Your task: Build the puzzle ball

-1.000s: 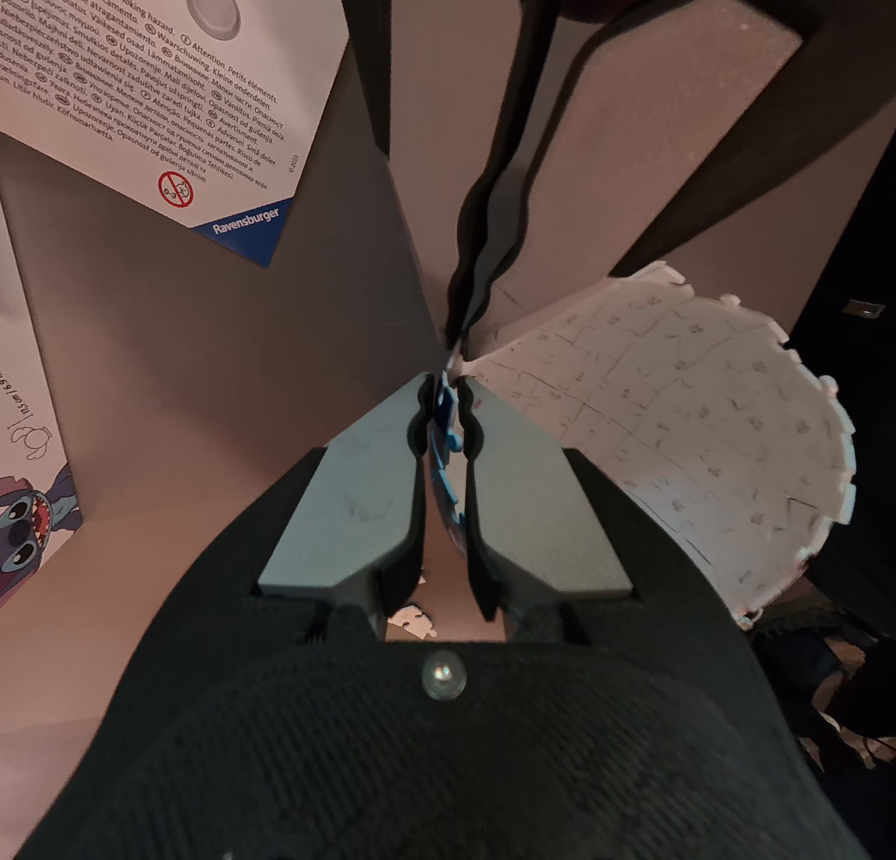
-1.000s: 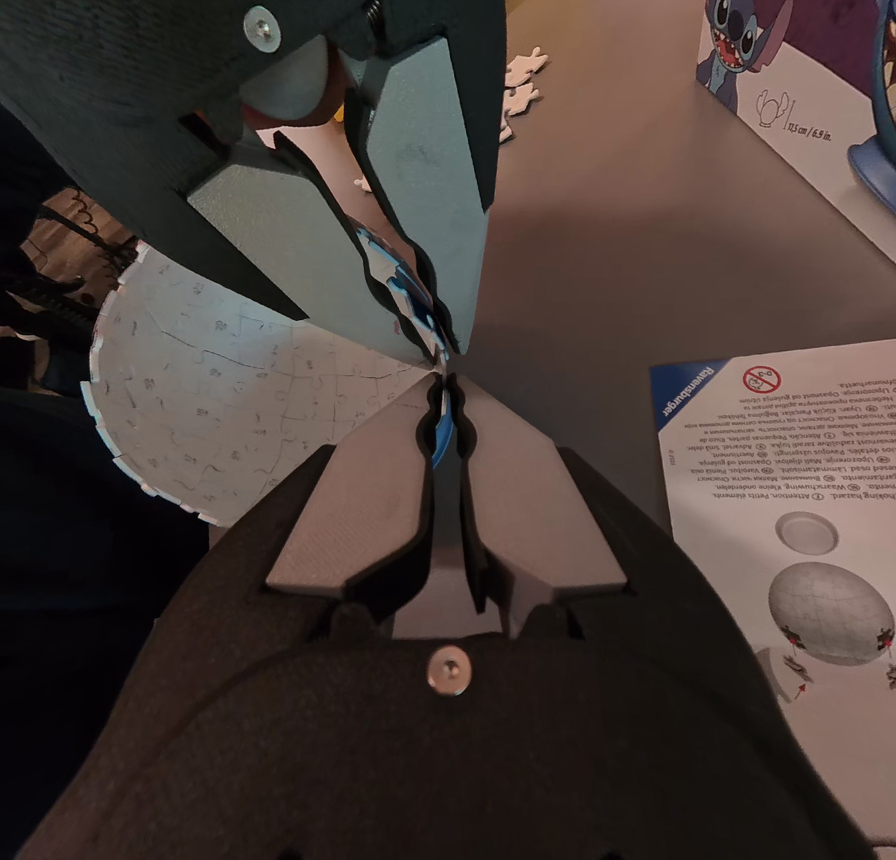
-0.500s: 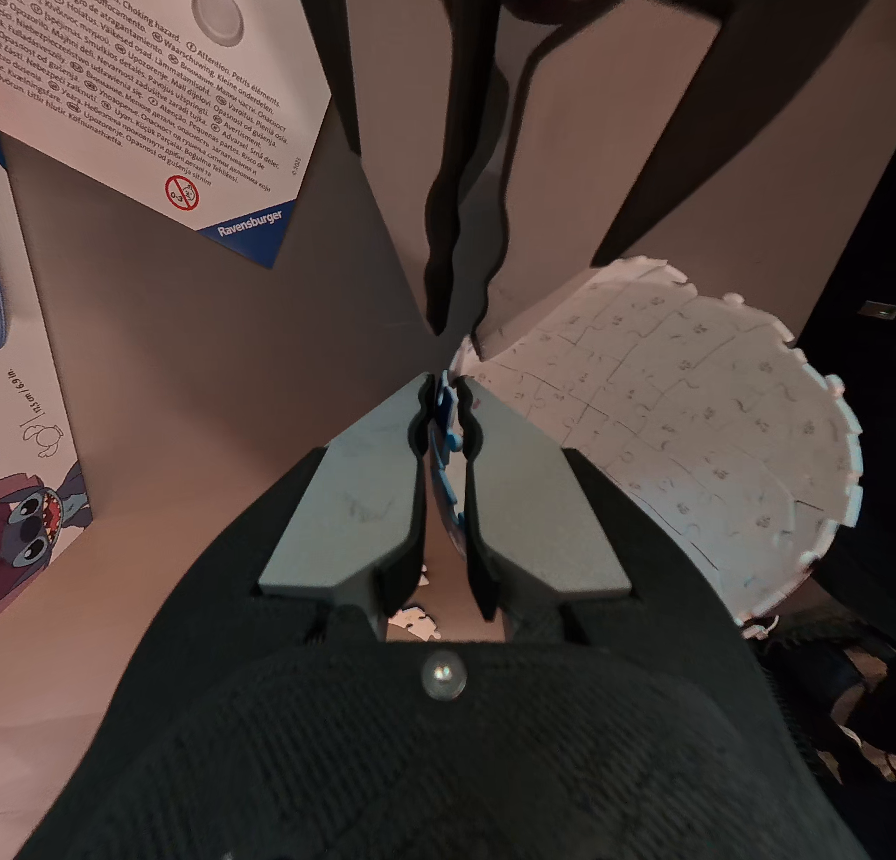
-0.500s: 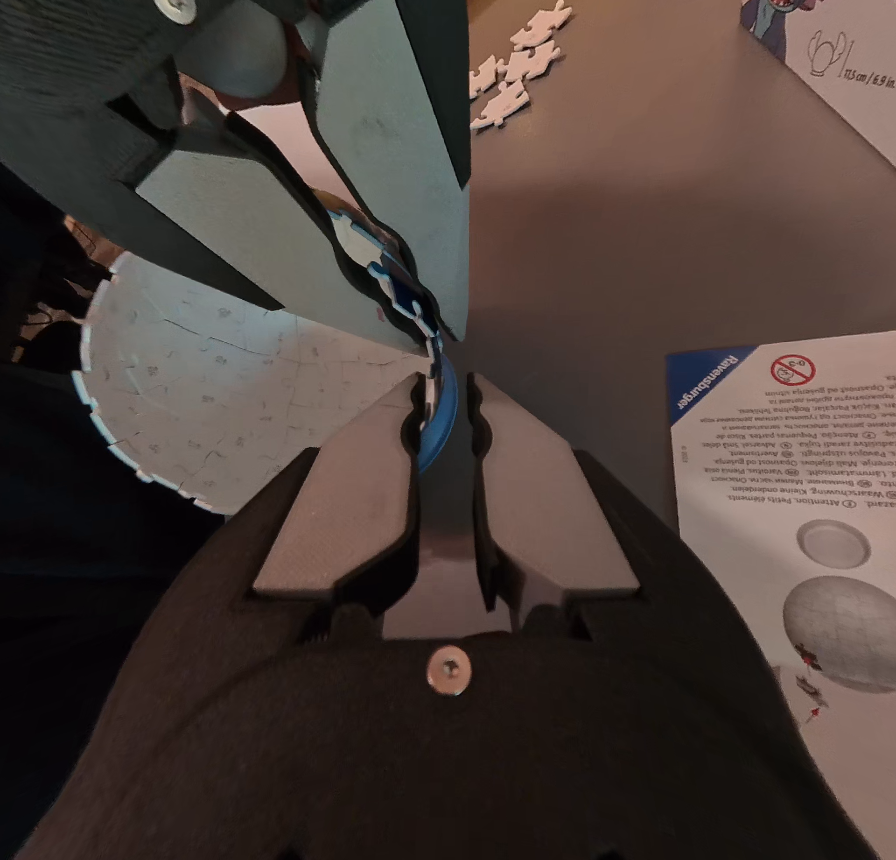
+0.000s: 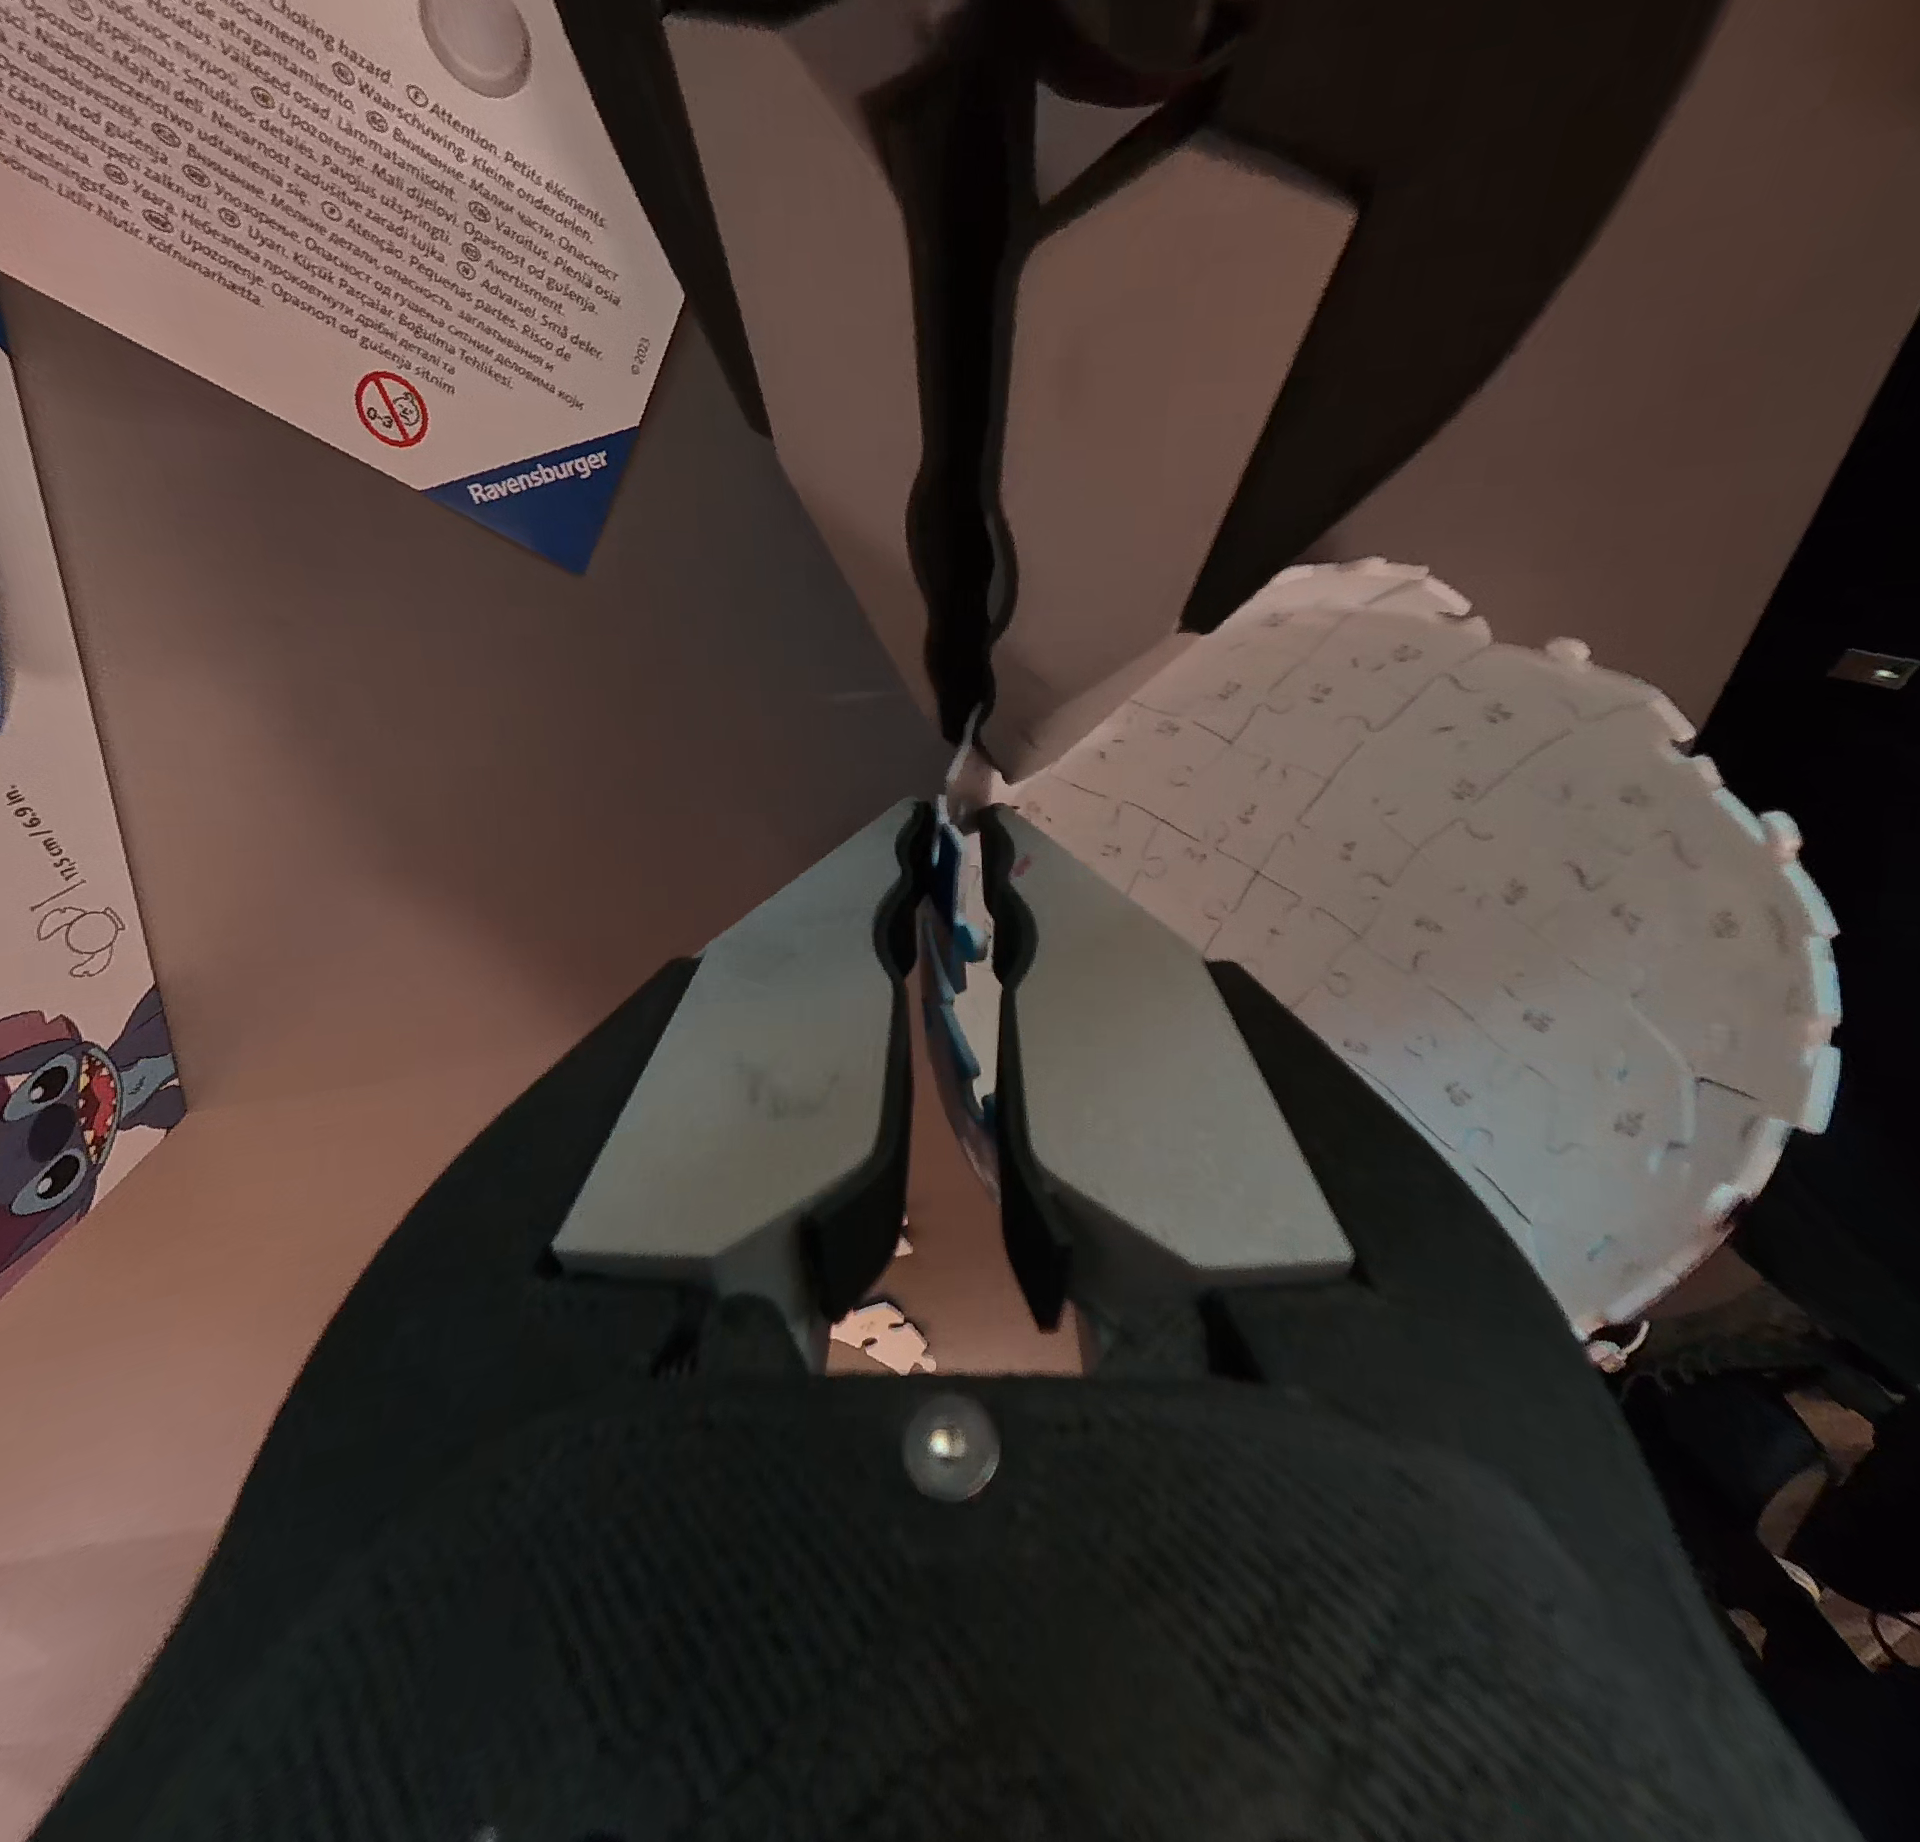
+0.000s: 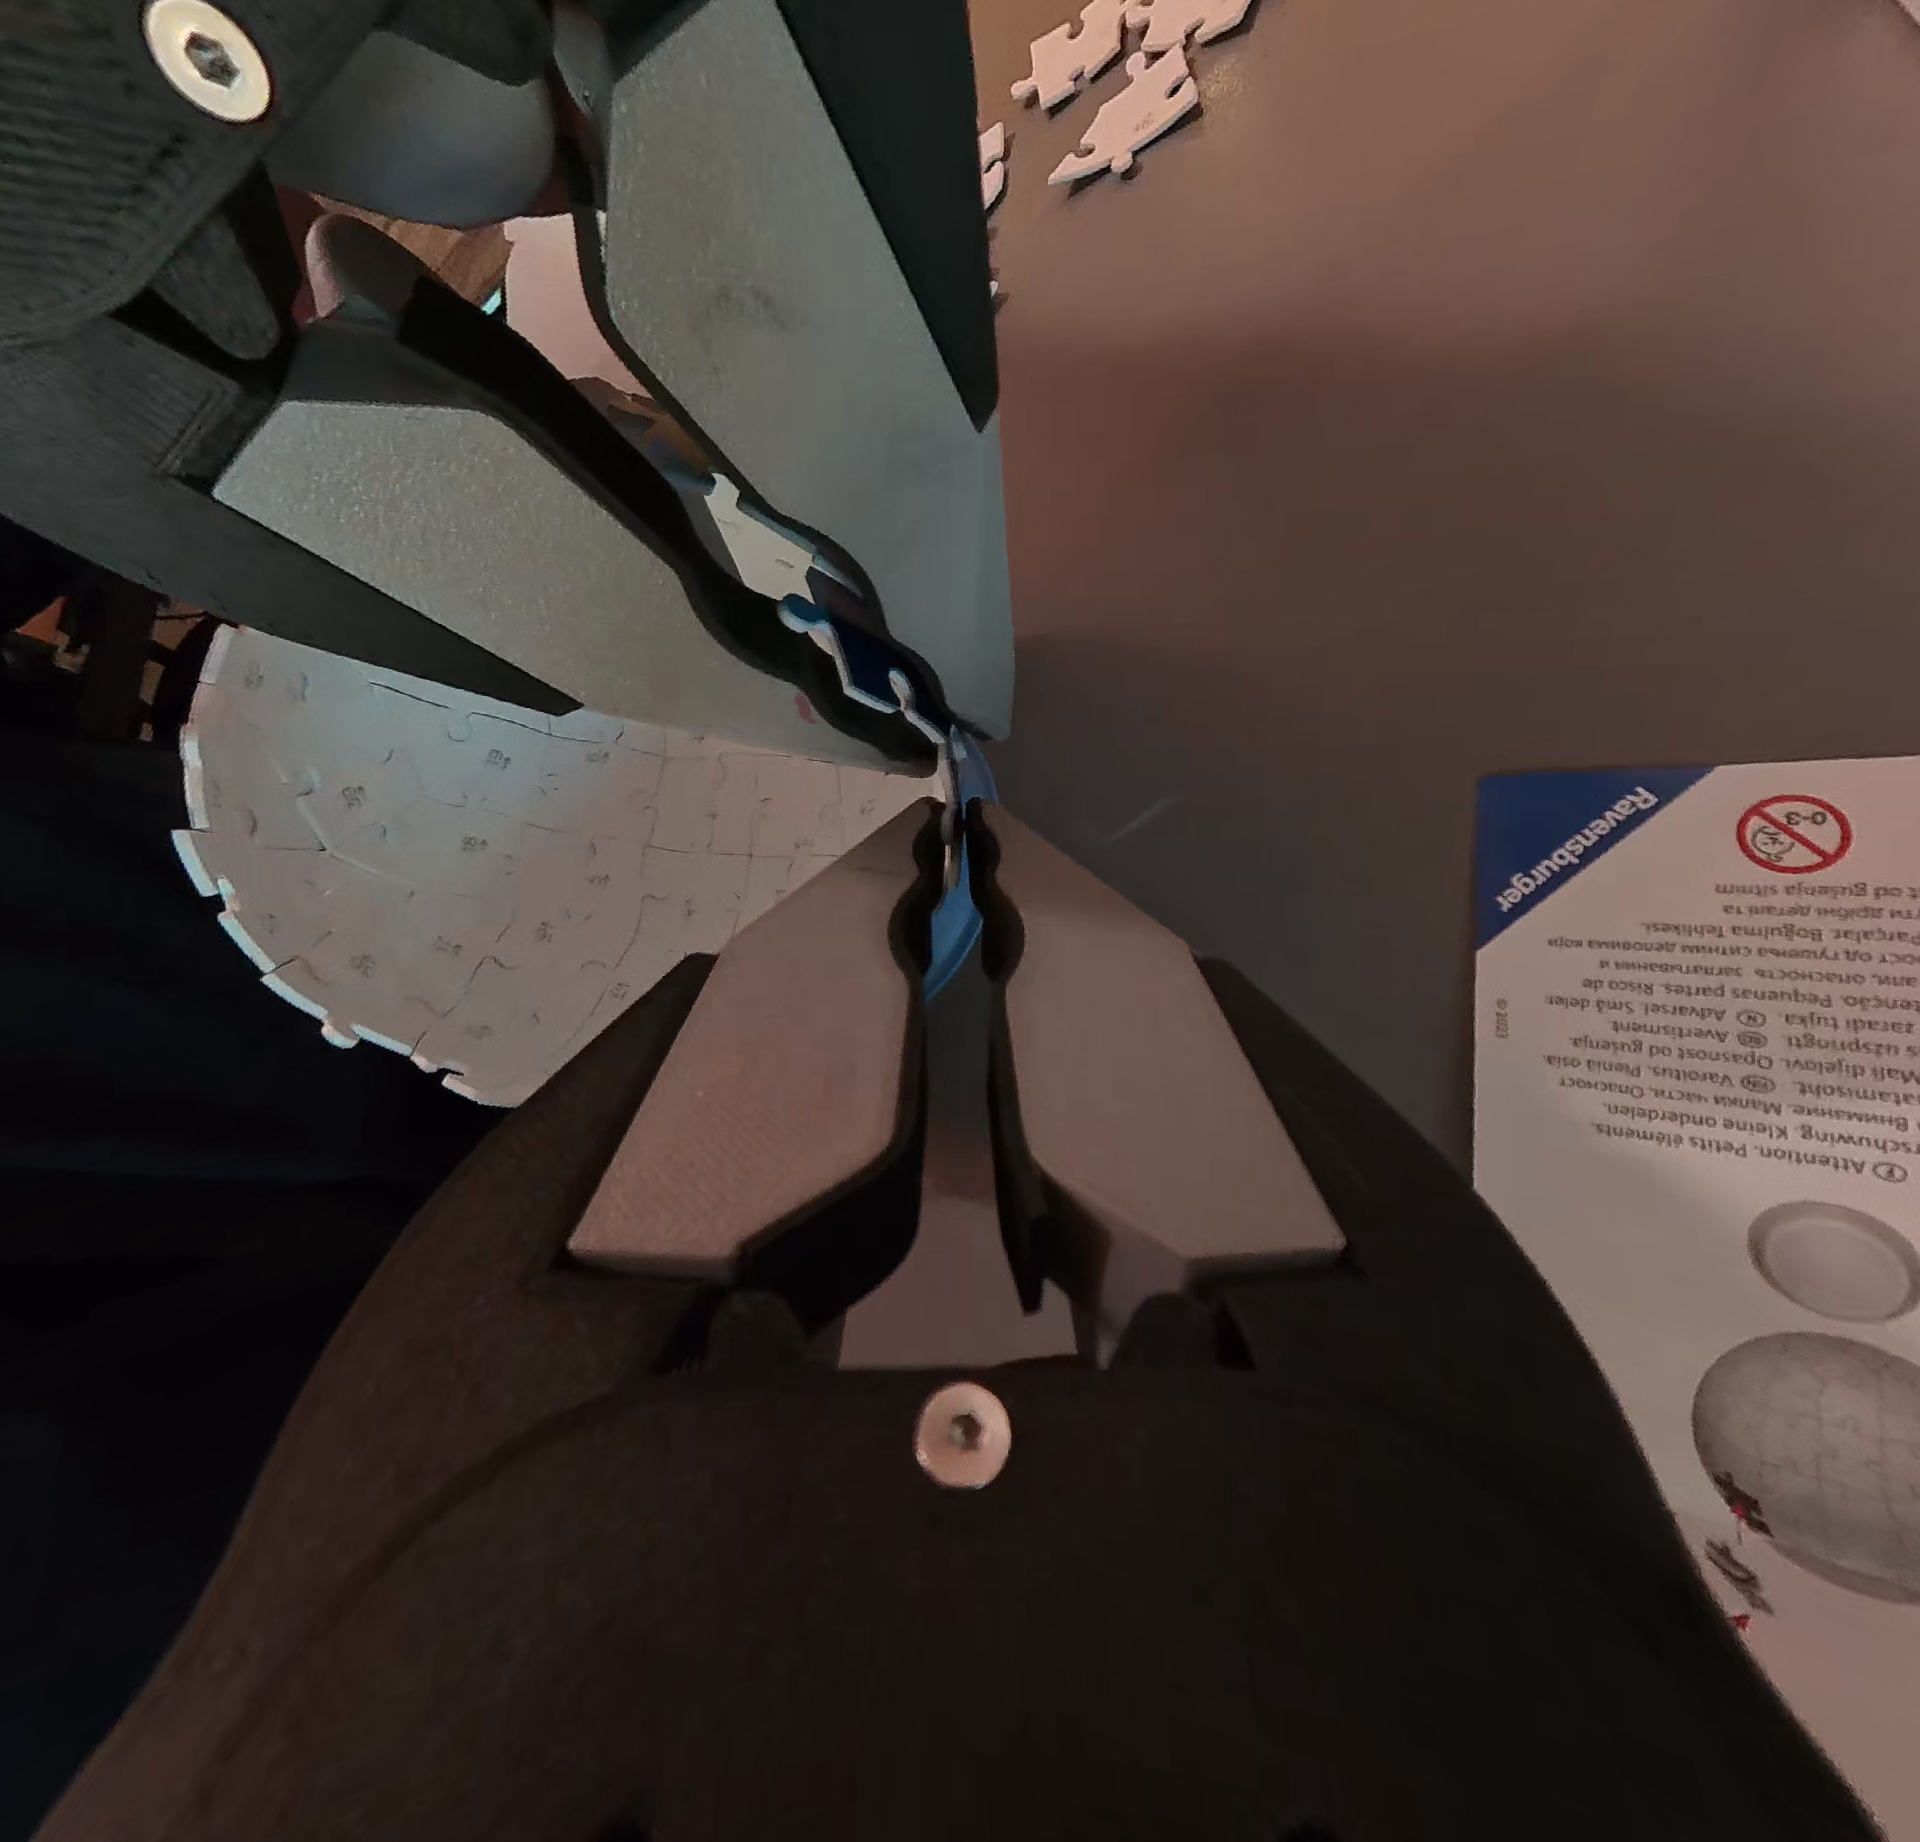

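Note:
The half-built puzzle ball (image 5: 1455,909) is a white bowl-shaped shell with a blue outer face, its inside turned toward me. My left gripper (image 5: 951,826) is shut on the shell's rim, whose blue edge runs between the fingers. In the right wrist view the shell (image 6: 468,857) lies at the left, with the left gripper (image 6: 935,732) above it. My right gripper (image 6: 956,826) is shut on a blue puzzle piece (image 6: 956,925) and holds it against the rim, tip to tip with the left gripper. It also shows in the left wrist view (image 5: 961,722).
A white instruction leaflet (image 6: 1714,1065) lies on the grey table (image 6: 1403,442) at the right. Several loose white pieces (image 6: 1132,57) lie farther off. A puzzle box with a cartoon figure (image 5: 62,1013) stands at the left. One loose piece (image 5: 878,1340) lies under the left gripper. Left and right tips are no more than a few centimetres apart.
The right gripper's jaws stood slightly apart half a second ago and are now closed on the blue piece again. Both grippers stay tip to tip at the shell's rim.

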A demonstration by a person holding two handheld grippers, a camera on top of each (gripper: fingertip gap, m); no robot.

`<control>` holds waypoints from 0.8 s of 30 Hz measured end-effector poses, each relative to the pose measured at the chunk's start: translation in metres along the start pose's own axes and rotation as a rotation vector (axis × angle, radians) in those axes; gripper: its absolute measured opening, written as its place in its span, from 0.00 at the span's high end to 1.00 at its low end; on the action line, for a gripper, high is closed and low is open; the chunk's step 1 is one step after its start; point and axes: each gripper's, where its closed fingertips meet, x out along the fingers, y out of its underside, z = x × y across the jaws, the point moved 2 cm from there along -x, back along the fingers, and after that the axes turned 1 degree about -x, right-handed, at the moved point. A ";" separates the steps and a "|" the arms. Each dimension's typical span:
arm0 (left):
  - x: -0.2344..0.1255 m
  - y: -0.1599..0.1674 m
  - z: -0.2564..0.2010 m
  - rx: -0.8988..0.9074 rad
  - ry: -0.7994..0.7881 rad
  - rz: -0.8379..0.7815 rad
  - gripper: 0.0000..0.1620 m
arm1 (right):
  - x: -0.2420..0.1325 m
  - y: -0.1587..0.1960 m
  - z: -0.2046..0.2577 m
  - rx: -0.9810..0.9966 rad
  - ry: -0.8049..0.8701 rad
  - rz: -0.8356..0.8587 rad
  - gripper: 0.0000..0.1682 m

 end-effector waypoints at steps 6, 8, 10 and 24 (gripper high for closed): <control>-0.001 0.000 0.000 0.006 -0.012 -0.003 0.97 | -0.010 -0.007 0.006 -0.013 -0.013 -0.046 0.96; -0.001 0.001 0.000 0.007 -0.019 0.000 0.97 | -0.018 -0.010 0.007 -0.023 -0.017 -0.079 0.96; -0.001 0.001 0.000 0.010 -0.023 0.002 0.96 | -0.025 -0.012 0.006 -0.027 -0.019 -0.108 0.97; 0.001 0.005 0.000 0.008 -0.036 0.040 0.96 | -0.020 -0.007 0.003 -0.043 -0.058 -0.112 0.98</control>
